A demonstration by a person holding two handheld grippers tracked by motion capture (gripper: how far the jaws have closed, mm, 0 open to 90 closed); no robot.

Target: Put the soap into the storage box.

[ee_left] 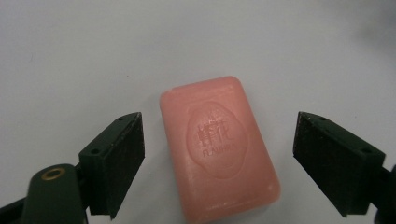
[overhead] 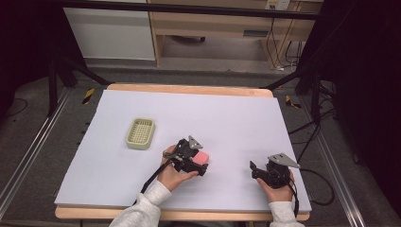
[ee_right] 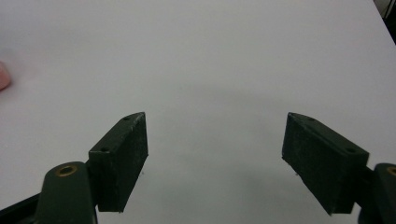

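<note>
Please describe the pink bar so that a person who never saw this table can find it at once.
On the white sheet covering the wooden table, look right of the pale green slotted plastic tray. The pink rectangular soap bar lies flat between the open fingers of the left gripper. It alone is pink, with an embossed oval stamp.

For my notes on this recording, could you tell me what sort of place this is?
Probably a lab or workshop recording station: a table under a white sheet, dark stands and cables around it, and a soap bar between the open left gripper, near a soap dish.
</note>
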